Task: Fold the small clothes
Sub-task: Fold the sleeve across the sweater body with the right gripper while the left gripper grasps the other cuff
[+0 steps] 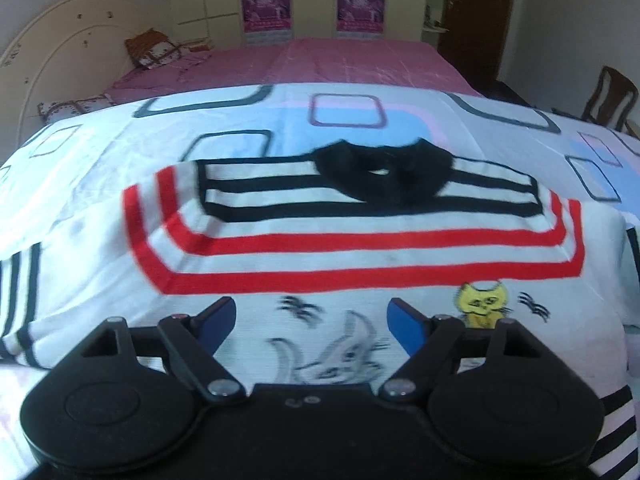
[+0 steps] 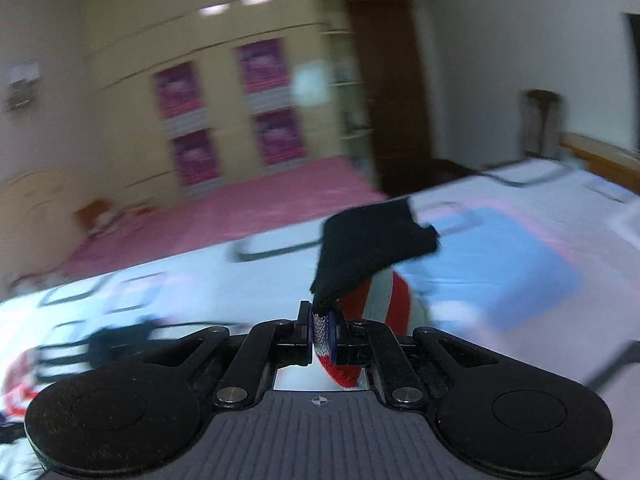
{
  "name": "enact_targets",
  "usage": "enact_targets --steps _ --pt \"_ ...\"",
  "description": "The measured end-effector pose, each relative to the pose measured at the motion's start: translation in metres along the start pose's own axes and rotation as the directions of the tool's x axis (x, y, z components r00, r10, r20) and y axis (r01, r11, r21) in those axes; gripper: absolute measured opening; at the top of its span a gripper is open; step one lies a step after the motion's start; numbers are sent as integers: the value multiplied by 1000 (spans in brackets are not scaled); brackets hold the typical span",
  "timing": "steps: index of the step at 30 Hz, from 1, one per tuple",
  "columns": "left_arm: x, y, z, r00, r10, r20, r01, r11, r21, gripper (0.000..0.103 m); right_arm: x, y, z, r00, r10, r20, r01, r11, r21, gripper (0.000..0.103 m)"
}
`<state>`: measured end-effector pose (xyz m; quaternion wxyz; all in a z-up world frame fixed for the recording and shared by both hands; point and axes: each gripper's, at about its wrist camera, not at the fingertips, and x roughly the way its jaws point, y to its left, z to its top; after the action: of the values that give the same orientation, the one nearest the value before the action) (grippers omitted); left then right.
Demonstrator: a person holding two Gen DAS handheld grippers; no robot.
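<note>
A small white sweater [image 1: 352,252] lies flat on the patterned bedsheet [image 1: 100,168], black collar [image 1: 380,178] at the far end, with black and red stripes and cat prints. My left gripper [image 1: 311,318] hovers open over the cat prints near the hem, nothing between its blue pads [image 1: 404,326]. In the right wrist view my right gripper [image 2: 320,334] is shut on a sleeve [image 2: 384,292] of the sweater. The red and white knit is pinched between the pads and the black cuff [image 2: 372,240] sticks up beyond them, lifted off the sheet. The rest of the sweater [image 2: 60,356] shows blurred at lower left.
Beyond the sheet lies a pink bed cover [image 1: 340,64] with pillows [image 1: 154,50] and a cream headboard [image 1: 60,52] at the left. A wardrobe with purple posters [image 1: 266,4], a brown door [image 1: 480,12] and a wooden chair [image 1: 608,96] stand at the back and right.
</note>
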<state>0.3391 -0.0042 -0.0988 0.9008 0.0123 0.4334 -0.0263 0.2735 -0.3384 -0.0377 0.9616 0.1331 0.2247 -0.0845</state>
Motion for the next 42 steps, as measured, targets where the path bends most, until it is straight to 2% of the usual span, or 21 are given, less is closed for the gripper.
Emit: enact_targets --steps 3,7,11,13,15,16,17,18,19,22,24,27,29,31,33,35,38,39,40,42 --pt "-4 21 -2 1000 16 0 -16 1000 -21 82 15 56 -15 993 104 -49 -106 994 -32 7" --pt "-8 47 -6 1000 24 7 -24 998 -50 84 34 121 -50 969 202 -144 -211 976 -51 7" --pt "-9 65 -6 1000 16 11 -15 998 -62 84 52 161 -85 932 253 -260 -274 960 -49 7" --pt "-9 70 -5 1000 5 12 -4 998 -66 85 63 169 -92 919 259 -298 -286 957 -50 7" --pt "-8 73 -4 1000 -17 15 18 997 -73 86 68 175 -96 918 235 -318 -273 959 -80 8" --pt "-7 74 -4 999 -35 10 36 996 -80 86 67 176 -97 918 226 -326 -269 959 -92 13" --pt "-5 74 -3 998 -59 2 59 994 -91 86 67 176 -96 915 236 -328 -279 956 -89 32" --pt "-4 73 -3 997 -76 -5 75 992 -100 86 66 175 -94 915 249 -317 -288 954 -81 61" --pt "-3 72 -3 995 -94 -10 93 990 -105 86 66 174 -88 921 252 -299 -288 954 -86 69" --pt "0 63 -2 986 -165 -19 162 982 -101 86 53 170 -80 935 243 -258 -277 956 -101 71" --pt "2 50 -3 977 -209 -31 206 975 -86 86 38 155 -74 950 213 -227 -240 966 -97 71" --pt "11 29 -5 962 -267 -62 264 963 -62 86 17 126 -71 976 113 -186 -138 982 -127 71" --pt "22 18 -6 951 -297 -82 293 954 -62 86 7 104 -72 984 32 -176 -59 987 -151 71" --pt "35 11 -7 946 -304 -113 295 952 -84 80 1 82 -76 984 -31 -176 3 988 -155 71" --pt "40 10 -8 948 -306 -81 298 949 -101 78 -1 63 -81 978 -85 -192 56 987 -150 71" --pt "44 12 -8 944 -328 -47 320 939 -127 70 -1 46 -87 971 -123 -207 96 986 -134 71" --pt "50 18 -6 937 -348 -4 342 923 -176 52 -1 32 -94 965 -152 -211 131 985 -113 71" --pt "52 20 -6 935 -356 8 351 918 -185 35 0 28 -95 964 -154 -217 135 986 -101 71" --pt "53 22 -6 932 -362 16 358 913 -194 23 0 25 -96 964 -151 -220 133 987 -91 71" --pt "53 26 -4 930 -368 24 364 907 -211 20 4 25 -98 962 -146 -230 130 988 -85 70"
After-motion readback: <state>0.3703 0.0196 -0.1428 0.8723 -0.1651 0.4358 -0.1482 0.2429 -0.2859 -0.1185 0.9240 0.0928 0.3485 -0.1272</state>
